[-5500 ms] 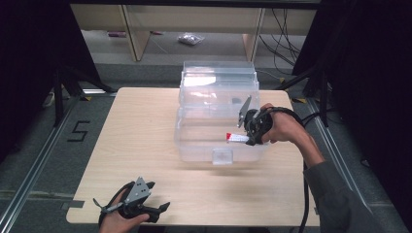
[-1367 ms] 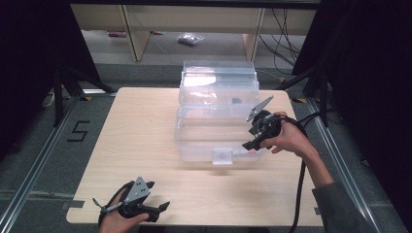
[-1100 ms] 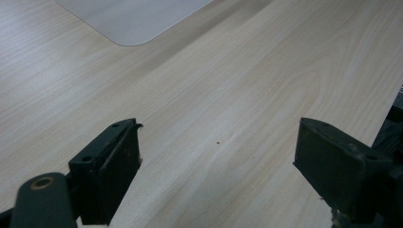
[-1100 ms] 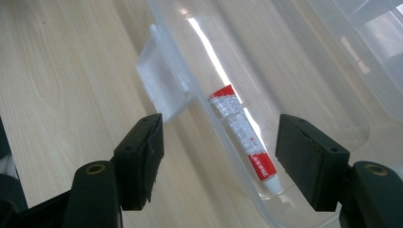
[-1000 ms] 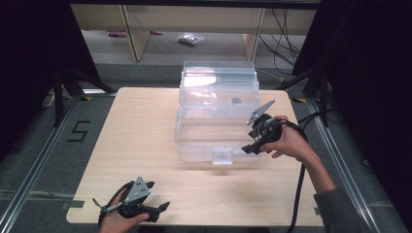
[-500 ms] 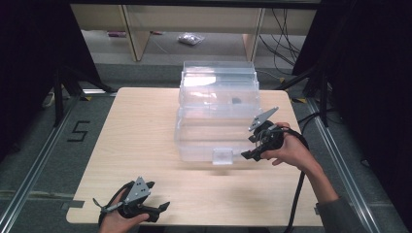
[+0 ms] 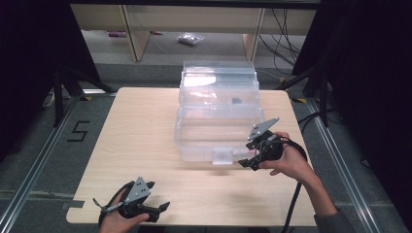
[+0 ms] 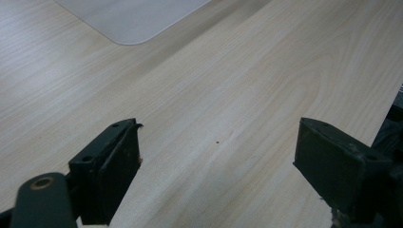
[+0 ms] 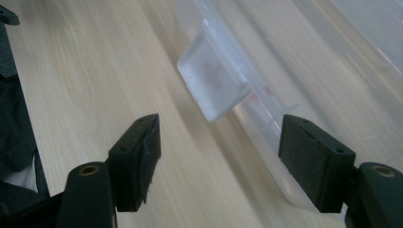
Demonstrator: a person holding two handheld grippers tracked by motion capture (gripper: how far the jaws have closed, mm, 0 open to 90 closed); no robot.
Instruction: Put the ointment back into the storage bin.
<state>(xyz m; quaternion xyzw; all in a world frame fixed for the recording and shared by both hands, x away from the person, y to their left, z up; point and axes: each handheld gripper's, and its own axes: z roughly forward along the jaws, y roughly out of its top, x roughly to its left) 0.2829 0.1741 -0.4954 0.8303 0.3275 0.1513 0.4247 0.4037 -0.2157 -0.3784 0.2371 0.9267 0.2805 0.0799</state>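
Two jaws of right gripper spread near box latch.

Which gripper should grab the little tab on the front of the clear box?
Probably the right gripper: its open jaws sit beside the tab of the clear box. The left gripper rests at the table's near edge.

Bright overhead light, soft blurry close-ups

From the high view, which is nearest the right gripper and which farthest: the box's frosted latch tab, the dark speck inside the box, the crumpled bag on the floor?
1. Frosted latch tab, box's near edge, beside the right gripper.
2. Dark speck, inside the clear plastic box.
3. Crumpled bag, floor beyond the table.
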